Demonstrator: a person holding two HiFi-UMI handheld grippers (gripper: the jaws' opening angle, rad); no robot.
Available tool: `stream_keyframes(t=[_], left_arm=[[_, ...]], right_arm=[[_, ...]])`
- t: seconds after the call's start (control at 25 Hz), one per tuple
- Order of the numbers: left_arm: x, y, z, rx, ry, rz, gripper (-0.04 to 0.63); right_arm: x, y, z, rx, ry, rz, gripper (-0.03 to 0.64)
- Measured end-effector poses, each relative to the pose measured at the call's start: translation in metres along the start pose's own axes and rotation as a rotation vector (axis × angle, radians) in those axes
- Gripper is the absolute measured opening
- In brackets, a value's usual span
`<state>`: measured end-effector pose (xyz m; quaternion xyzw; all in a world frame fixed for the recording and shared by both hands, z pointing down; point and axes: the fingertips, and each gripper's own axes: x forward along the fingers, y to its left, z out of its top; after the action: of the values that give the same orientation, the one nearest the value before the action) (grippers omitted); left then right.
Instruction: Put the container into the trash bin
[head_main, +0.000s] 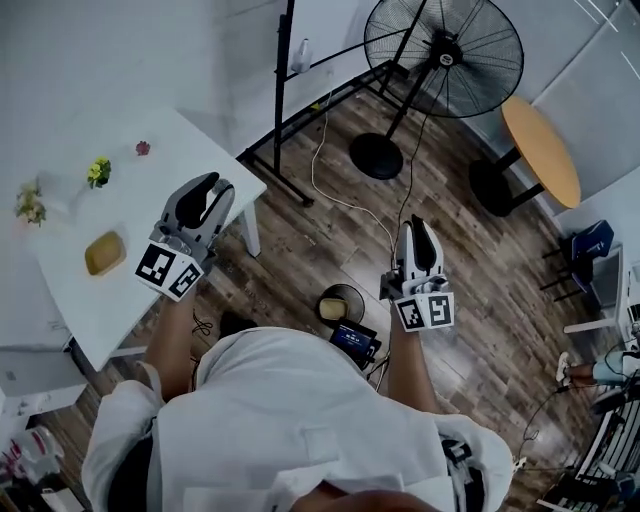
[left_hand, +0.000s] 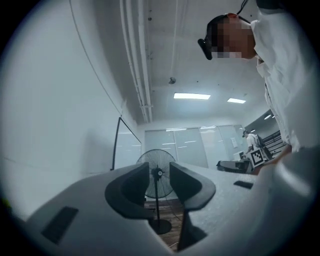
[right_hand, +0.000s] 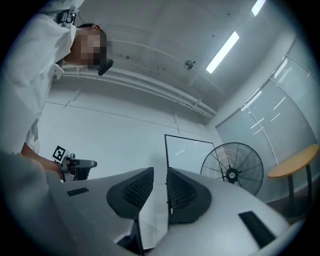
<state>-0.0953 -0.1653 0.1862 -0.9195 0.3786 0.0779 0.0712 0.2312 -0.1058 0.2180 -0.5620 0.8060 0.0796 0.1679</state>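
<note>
A black round trash bin (head_main: 341, 304) stands on the wooden floor between my two arms, with a yellowish container (head_main: 331, 309) lying inside it. My left gripper (head_main: 208, 190) hangs over the corner of the white table (head_main: 150, 195), raised and pointing away from me. Its jaws are open and through the gap I see only the fan (left_hand: 156, 179). My right gripper (head_main: 417, 224) is held to the right of the bin and above it. In the right gripper view its jaws (right_hand: 160, 175) stand a little apart with only wall showing between them.
A yellow dish (head_main: 104, 252) and small flowers (head_main: 98, 172) lie on the white table. A standing fan (head_main: 443, 55), a black frame stand (head_main: 285, 90) and a round wooden table (head_main: 540, 150) stand ahead. Cables run over the floor, and a small device (head_main: 355, 340) lies near the bin.
</note>
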Motion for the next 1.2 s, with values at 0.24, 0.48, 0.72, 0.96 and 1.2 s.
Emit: stream_keyframes(t=[0.24, 0.48, 0.72, 0.96, 1.2], left_arm=[[-0.071, 0.096, 0.015, 0.024, 0.005, 0.171, 0.133], [-0.173, 0.196, 0.014, 0.038, 0.031, 0.342, 0.133], [-0.279, 0.286, 0.013, 0.033, 0.095, 0.493, 0.133], [-0.373, 0.363, -0.011, -0.059, 0.209, 0.617, 0.139], [-0.462, 0.391, -0.113, -0.292, 0.382, 0.716, 0.143]], right_arm=[[0.073, 0.054, -0.019, 0.02, 0.02, 0.09, 0.086], [0.152, 0.15, -0.058, 0.042, 0.023, 0.244, 0.087], [0.234, 0.26, -0.097, 0.069, 0.051, 0.389, 0.087], [0.297, 0.36, -0.138, -0.035, 0.095, 0.545, 0.087], [0.316, 0.434, -0.21, -0.045, 0.18, 0.704, 0.087]])
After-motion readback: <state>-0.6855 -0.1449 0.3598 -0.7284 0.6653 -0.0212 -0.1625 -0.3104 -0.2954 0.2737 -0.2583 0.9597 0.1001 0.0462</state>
